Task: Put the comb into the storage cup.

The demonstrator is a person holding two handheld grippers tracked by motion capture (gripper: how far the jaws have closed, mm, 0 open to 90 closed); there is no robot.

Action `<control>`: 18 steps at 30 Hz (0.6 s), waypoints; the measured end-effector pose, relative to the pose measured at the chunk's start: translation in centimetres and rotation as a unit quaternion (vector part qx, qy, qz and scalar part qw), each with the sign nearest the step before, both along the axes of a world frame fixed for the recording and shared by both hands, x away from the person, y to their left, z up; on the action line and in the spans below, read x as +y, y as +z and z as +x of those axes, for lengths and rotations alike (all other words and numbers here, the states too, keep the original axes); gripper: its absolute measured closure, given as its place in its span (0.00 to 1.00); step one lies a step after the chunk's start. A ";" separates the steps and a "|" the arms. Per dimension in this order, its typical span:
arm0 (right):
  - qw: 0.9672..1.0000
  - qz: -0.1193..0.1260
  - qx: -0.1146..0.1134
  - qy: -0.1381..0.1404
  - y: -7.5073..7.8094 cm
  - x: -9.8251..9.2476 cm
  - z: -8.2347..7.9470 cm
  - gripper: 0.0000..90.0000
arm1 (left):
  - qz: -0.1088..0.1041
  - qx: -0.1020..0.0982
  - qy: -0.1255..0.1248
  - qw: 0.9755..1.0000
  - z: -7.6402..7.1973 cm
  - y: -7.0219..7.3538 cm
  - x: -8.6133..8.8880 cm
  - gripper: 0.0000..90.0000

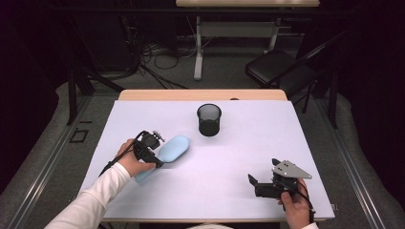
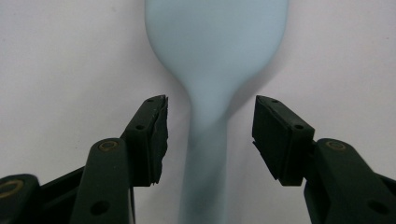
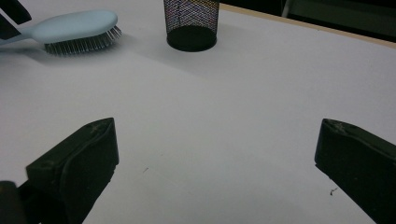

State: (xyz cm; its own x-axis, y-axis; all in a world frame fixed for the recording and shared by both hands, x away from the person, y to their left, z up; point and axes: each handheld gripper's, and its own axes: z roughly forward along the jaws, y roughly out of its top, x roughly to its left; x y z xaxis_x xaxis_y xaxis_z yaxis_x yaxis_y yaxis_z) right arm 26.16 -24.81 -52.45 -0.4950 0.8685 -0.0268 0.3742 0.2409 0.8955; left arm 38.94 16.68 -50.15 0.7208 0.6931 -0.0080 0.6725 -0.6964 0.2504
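Your hairbrush (image 2: 212,56) looks like smooth, matt pale-blue plastic, with fine bristles (image 3: 84,44) under its head in the right gripper view. The pen cup (image 3: 191,23) in front of you is black wire mesh, with a solid dark base. Your table's top (image 1: 229,157) is a smooth, matt white sheet, and a pale wooden edge (image 1: 200,94) shows at the far side. Your left gripper (image 2: 210,135) has matt black jaws, one pad's edge ragged. The plate (image 1: 290,169) on your right gripper is dull grey metal.

hairbrush (image 1: 169,150): pale blue | mesh cup (image 1: 209,119): black | table (image 1: 239,157): white
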 end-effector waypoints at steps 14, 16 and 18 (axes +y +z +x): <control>1.000 -0.002 0.002 0.001 0.0 0.0 0.0 0.00 | 0.024 0.010 -0.019 0.999 0.2 -1.0 -0.8 0.62; 1.000 -0.002 0.002 0.001 0.0 -0.1 0.0 0.00 | 0.032 0.010 -0.021 0.999 0.3 -1.2 -0.9 0.65; 1.000 -0.002 0.002 0.001 0.0 -0.1 0.0 0.00 | 0.033 0.010 -0.022 0.999 0.3 -1.3 -0.9 0.65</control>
